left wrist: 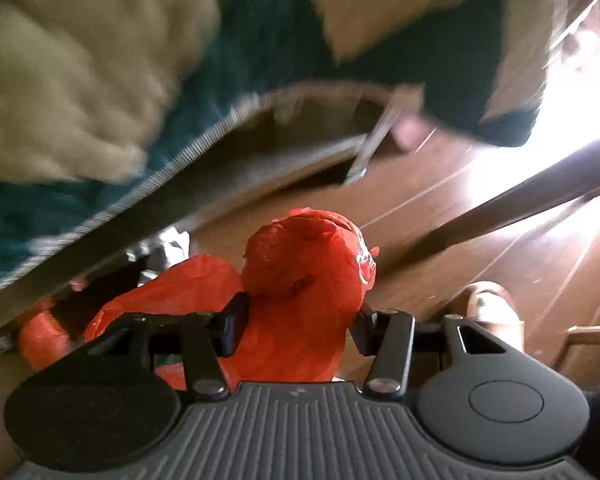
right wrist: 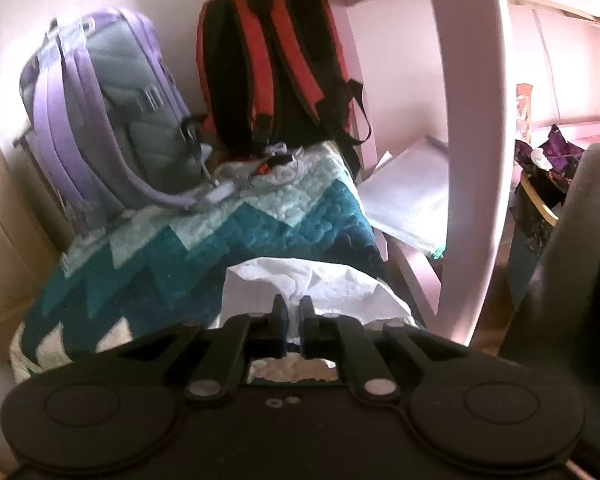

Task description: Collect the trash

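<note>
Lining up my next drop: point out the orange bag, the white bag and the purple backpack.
orange bag [left wrist: 304, 256]: left wrist view, bulging top above the pads.
white bag [right wrist: 300, 280]: right wrist view, crumpled sheet ahead of the fingertips.
purple backpack [right wrist: 108, 112]: right wrist view, grey back panel.

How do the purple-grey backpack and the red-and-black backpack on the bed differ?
The purple-grey backpack has lilac straps and leans to one side; the red-and-black backpack has red straps and stands nearly upright. The purple-grey one looks bulkier and sits nearer the camera. Both rest on the teal patchwork quilt, straps facing out, against the wall.
</note>
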A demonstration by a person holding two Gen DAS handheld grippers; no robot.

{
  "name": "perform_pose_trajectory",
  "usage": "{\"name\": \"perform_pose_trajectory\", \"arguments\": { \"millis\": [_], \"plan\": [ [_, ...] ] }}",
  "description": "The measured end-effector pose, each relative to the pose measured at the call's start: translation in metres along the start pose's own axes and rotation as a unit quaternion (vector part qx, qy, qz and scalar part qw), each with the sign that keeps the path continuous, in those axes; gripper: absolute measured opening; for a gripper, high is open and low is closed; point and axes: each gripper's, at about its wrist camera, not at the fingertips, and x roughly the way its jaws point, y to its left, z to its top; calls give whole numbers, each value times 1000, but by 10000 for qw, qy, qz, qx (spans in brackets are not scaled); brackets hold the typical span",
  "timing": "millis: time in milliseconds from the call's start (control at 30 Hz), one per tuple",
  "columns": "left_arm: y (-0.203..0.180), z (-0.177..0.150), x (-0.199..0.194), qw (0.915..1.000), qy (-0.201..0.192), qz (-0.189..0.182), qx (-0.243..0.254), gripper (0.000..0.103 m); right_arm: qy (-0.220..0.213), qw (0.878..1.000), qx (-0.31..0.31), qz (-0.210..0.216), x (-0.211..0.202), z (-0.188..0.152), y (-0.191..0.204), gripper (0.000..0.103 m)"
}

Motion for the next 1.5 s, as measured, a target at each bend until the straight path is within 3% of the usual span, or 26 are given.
{"name": "perform_pose_trajectory", "arguments": {
  "millis": [67,300,567,767,1033,1233,1400,1500],
  "plan": [
    [-6,8,-34,9998,-168,-48,-34,51,-42,9998,161,108,-15,2,2,5],
    [-18,12,-171,9955,-942,-127,-39,51,-415,9989,-172,118,-93,19,23,5],
    [-53,19,-308,9813,-1895,-344,13,51,-1033,9908,-850,-211,-209,55,38,4],
    [-111,40,-399,9636,-2556,-624,476,51,-1478,9819,-982,-666,-291,89,20,4],
    [-222,89,-499,9321,-3235,-1186,1117,51,-1926,9687,-903,-1278,-369,128,-23,4],
    [-306,120,-545,9075,-3517,-1636,1612,52,-2051,9584,-891,-1774,-390,143,-56,4],
    [-360,147,-540,9075,-3355,-1830,1743,52,-1827,9578,-815,-2064,-376,147,-85,5],
    [-384,165,-519,9158,-3115,-1897,1684,52,-1636,9591,-764,-2179,-361,149,-102,5]
  ]
}}
